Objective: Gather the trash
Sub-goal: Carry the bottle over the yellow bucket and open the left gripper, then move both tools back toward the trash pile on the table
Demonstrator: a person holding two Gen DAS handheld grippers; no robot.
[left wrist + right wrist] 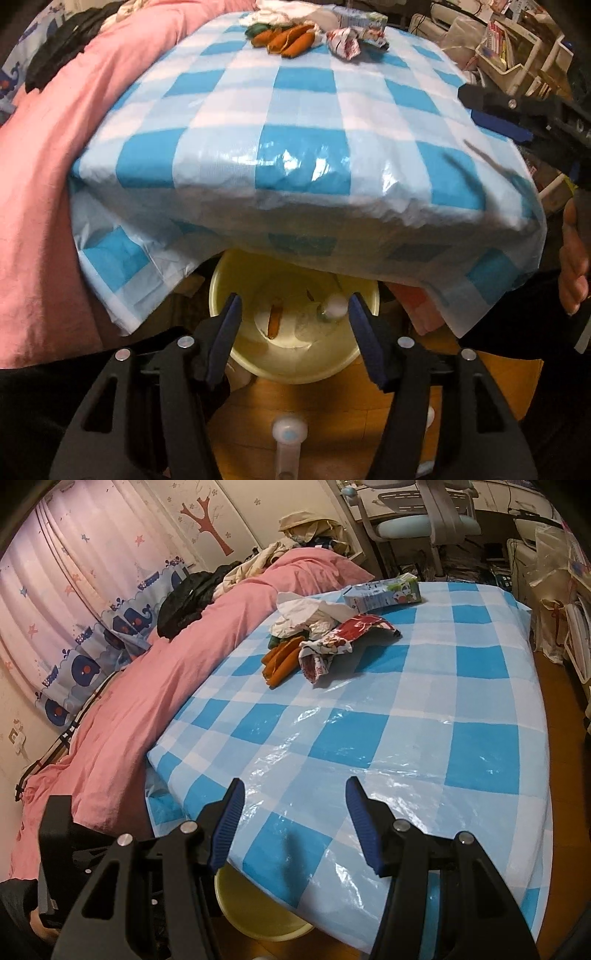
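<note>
Trash first, as the left wrist view gives it: my left gripper [293, 314] points down into the yellow bin [295, 354] on the floor under the edge of the bed, its jaws apart and nothing between the pads — an orange scrap [275, 319] and a pale crumpled bit [334, 308] already lie at the bottom. I judge this the end of a drop, so the clean way on is to lift straight up clear of the overhanging checked sheet [280, 147] before swinging back to the pile. Half of the bin's mouth is hidden by that sheet, so I cannot tell what else is inside. The right wrist view shows my right gripper [293, 823] over the near edge of the sheet, jaws apart and empty. Well beyond it lies the remaining trash: orange peels [280, 659], a red-and-white wrapper [332, 642], crumpled white paper [306, 618] and a small carton [384, 592] — bunched and overlapping, so I would take the wrapper from its free edge. What lies under the paper I cannot make out.
</note>
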